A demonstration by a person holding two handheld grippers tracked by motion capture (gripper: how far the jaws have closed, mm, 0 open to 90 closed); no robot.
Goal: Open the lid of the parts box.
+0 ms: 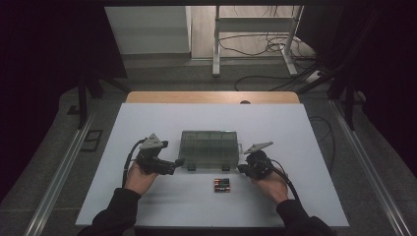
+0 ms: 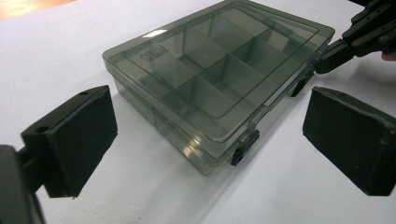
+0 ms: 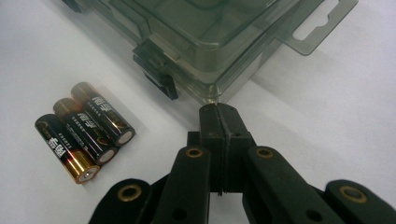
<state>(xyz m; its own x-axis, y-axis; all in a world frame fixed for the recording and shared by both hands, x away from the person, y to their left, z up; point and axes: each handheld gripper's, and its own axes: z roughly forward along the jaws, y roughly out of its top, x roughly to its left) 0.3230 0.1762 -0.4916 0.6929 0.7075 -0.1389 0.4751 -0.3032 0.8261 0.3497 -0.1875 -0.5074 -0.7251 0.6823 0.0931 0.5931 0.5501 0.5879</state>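
a: why is the left gripper (image 1: 178, 162) wide open by the box (image 1: 210, 149)?

b: its jaws gape at the box's front left corner. i think it wants to hold the box still.

a: and the right gripper (image 3: 218, 110)?

b: squeezed tight on nothing, tip at the front right corner, maybe to poke a latch (image 3: 156, 74) (the lid looks closed).

a: and the batteries (image 1: 222, 185)?

b: side by side, nearer the table's front edge, ready to go in, i guess.

a: what about the table (image 1: 147, 123) and the room?

b: it is white and plain. the room is dark, with cables (image 1: 255, 46) on the floor behind.
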